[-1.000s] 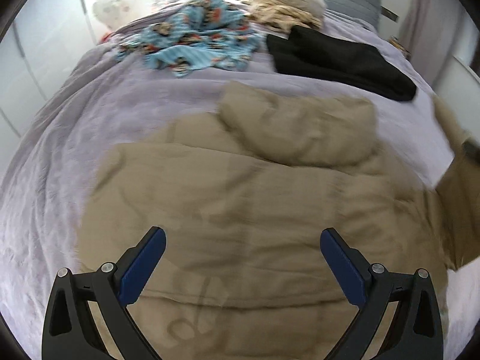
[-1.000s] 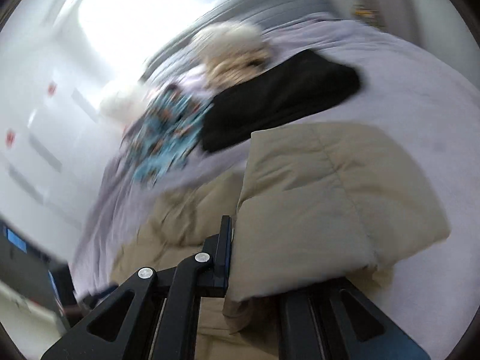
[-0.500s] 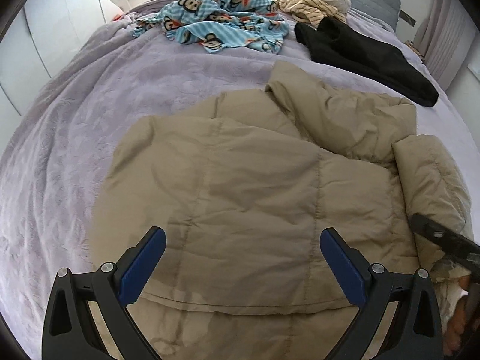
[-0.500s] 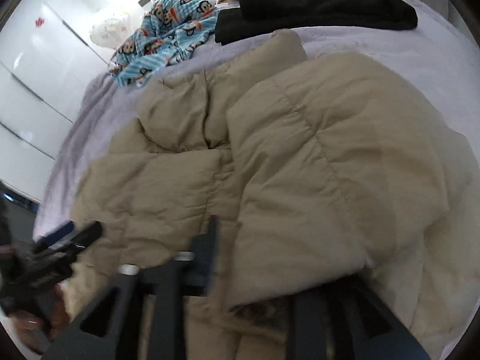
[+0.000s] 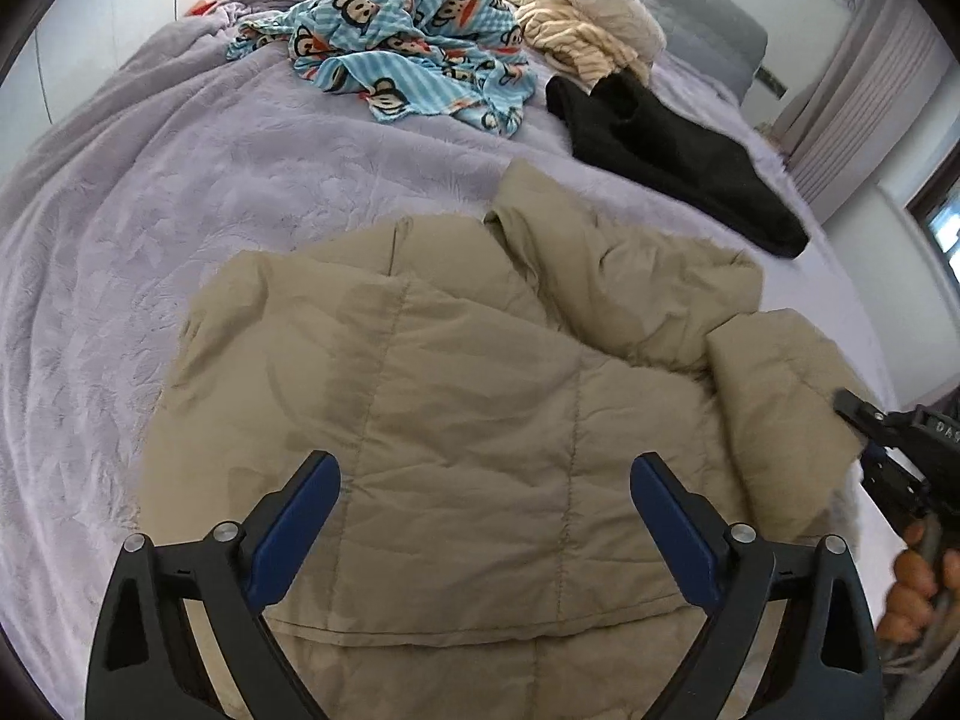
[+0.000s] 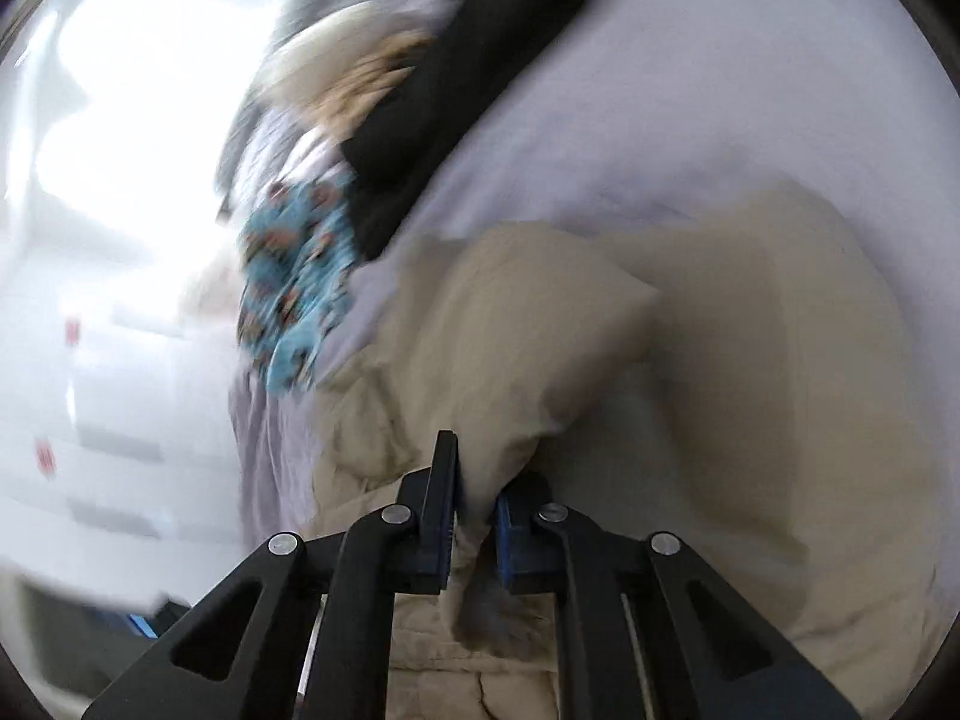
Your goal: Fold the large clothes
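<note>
Jacket: my beige quilted puffer jacket (image 5: 468, 396) lies spread on the lilac plush bedspread (image 5: 150, 192).
Left gripper (image 5: 485, 510): I hold it above the jacket's stitched panels, jaws wide apart, nothing between them.
Right gripper (image 6: 474, 516): jaws have just been closing, pinched on a puffy fold of the jacket's edge.

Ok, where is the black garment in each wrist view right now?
Left wrist: black garment upper right, on the bed beyond the beige jacket.
Right wrist: black garment top centre, blurred, running diagonally.
Shared landmark: the blue monkey-print cloth, lying left of it in both views.
</note>
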`<state>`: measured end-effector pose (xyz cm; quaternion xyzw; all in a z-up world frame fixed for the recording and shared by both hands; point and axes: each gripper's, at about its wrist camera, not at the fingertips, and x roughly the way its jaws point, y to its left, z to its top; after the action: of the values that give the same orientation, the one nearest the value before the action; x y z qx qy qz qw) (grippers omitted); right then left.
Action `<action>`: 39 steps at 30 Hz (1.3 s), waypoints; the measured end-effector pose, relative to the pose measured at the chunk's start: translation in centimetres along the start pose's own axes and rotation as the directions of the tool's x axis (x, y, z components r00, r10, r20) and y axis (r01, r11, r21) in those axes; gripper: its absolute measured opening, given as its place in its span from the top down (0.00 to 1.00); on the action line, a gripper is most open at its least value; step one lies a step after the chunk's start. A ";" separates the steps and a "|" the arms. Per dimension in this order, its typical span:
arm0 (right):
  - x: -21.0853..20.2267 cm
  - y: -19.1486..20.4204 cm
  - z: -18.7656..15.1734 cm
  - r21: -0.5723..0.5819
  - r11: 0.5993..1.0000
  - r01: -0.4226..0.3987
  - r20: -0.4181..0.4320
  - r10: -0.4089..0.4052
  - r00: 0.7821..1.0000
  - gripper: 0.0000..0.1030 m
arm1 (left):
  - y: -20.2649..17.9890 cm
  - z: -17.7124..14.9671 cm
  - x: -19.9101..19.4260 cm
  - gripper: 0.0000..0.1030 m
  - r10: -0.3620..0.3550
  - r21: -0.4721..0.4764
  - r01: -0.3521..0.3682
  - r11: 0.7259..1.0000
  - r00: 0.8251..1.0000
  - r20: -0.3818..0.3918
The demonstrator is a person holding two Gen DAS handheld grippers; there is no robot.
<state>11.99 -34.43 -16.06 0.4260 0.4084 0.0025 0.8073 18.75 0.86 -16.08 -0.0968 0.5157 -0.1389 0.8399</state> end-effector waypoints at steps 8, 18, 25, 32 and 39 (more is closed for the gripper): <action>7.1 11.6 -9.9 -0.585 0.807 0.075 -0.189 -0.226 0.956 0.58 | 3.4 0.7 -1.2 0.05 -0.173 -0.112 0.172 0.979 0.985 0.000; -0.6 1.5 -10.1 -0.275 0.962 0.001 -0.304 -0.088 0.948 0.29 | 1.5 0.0 4.1 0.05 -0.437 -0.181 0.407 0.895 0.883 -0.171; -4.9 -8.0 -7.1 0.114 0.993 0.012 -0.211 0.012 0.977 0.29 | -3.5 0.3 7.8 0.92 -0.404 -0.130 0.382 0.915 0.865 -0.297; -4.6 -5.2 -8.2 -0.145 0.983 0.115 -0.194 -0.142 0.971 0.83 | -5.1 2.7 1.3 0.92 -0.518 -0.137 0.505 0.852 0.850 -0.091; -4.7 -5.3 -5.1 -0.255 0.880 0.401 0.074 -0.396 0.915 0.91 | -1.2 3.2 -2.9 0.92 -0.496 -0.157 0.492 0.856 0.868 0.017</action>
<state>3.67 -35.91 -18.20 0.2212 0.4752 -0.1129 0.8441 20.20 0.76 -11.86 -0.2896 0.4930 -0.3098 0.7597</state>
